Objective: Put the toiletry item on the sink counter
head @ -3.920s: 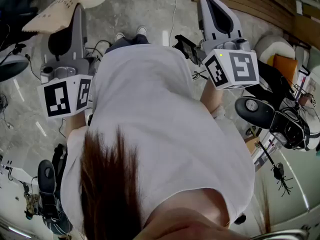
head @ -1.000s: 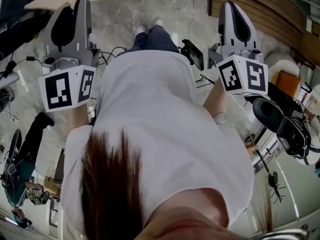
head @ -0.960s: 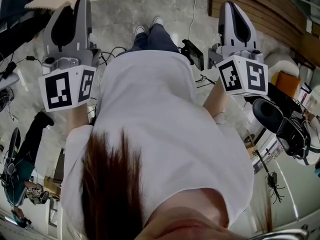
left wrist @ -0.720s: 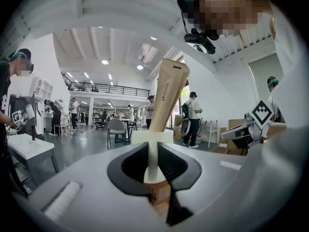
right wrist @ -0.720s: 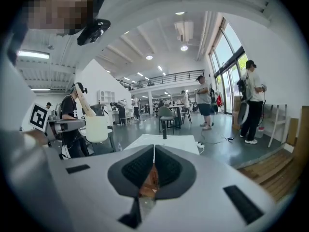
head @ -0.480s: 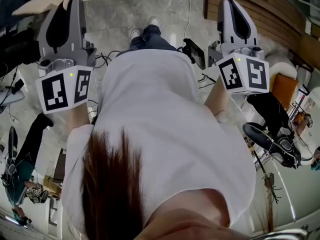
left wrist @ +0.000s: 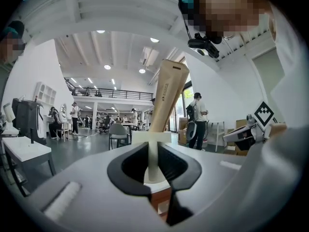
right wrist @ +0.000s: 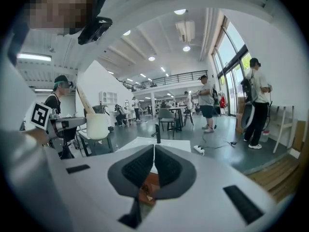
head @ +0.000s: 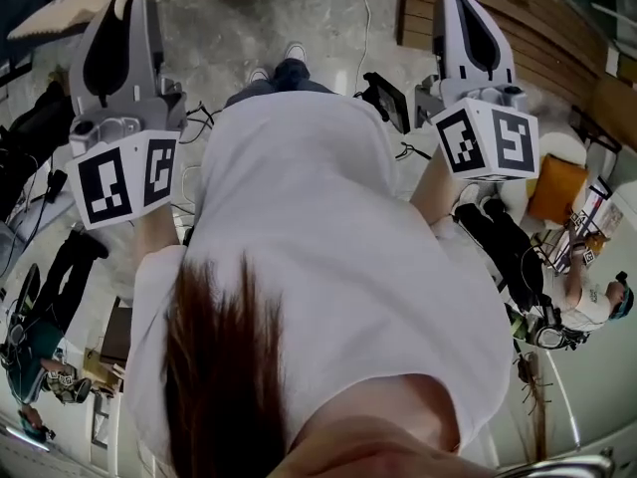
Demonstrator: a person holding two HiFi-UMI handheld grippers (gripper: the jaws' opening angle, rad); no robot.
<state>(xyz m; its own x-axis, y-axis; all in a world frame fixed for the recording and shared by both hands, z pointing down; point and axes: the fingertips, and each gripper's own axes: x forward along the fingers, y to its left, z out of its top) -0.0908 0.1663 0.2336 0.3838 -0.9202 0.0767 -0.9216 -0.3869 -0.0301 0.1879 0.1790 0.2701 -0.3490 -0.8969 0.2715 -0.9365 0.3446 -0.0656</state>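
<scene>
Vs one second back: both grippers sit higher in head view and floor has slid under me. Seated person [head: 595, 302] now at right edge, dark machine there gone. Left gripper [left wrist: 153, 151] clamped on toiletry tube [left wrist: 170, 93] at its white cap end, tube upright in air. Right gripper [right wrist: 153, 151] jaws together, nothing between them. Head view's top edge crops tube; my torso hides mid floor. Tube matte beige with flat wide end; pads black, ribbed.
</scene>
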